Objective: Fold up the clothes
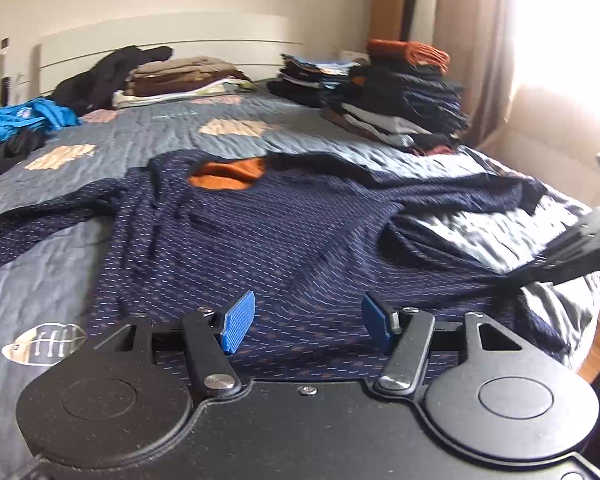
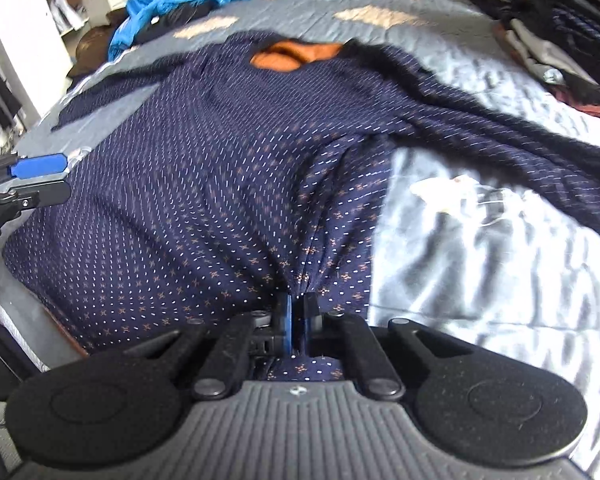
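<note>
A navy patterned sweater (image 2: 204, 168) lies spread face-up on the bed (image 2: 480, 264), neck hole away from the person, so that its hem is nearest both tools and can be lifted first. The right hand-held gripper (image 2: 297, 320) is closed tight on a pinch of fabric near the hem; folds radiate upward from the jaws, which suggests the cloth is under slight tension, presumably to raise this edge for a fold. The left hand-held gripper (image 1: 306, 322) stands about half open above the lower body of the sweater, with nothing between its blue pads (image 1: 238, 322); the fabric lies flat beneath them, so it appears poised to take a matching grip on the hem. One sleeve (image 2: 520, 132) trails toward the right of the bed, the other (image 1: 40, 228) to the left, neither yet folded in. Folded stacks (image 1: 400, 96) sit along the far side of the bed, likely kept clear of the working area, and unfolded clothes, among them a blue garment (image 1: 16, 120), wait at the far left. The fold itself seems barely begun.
</note>
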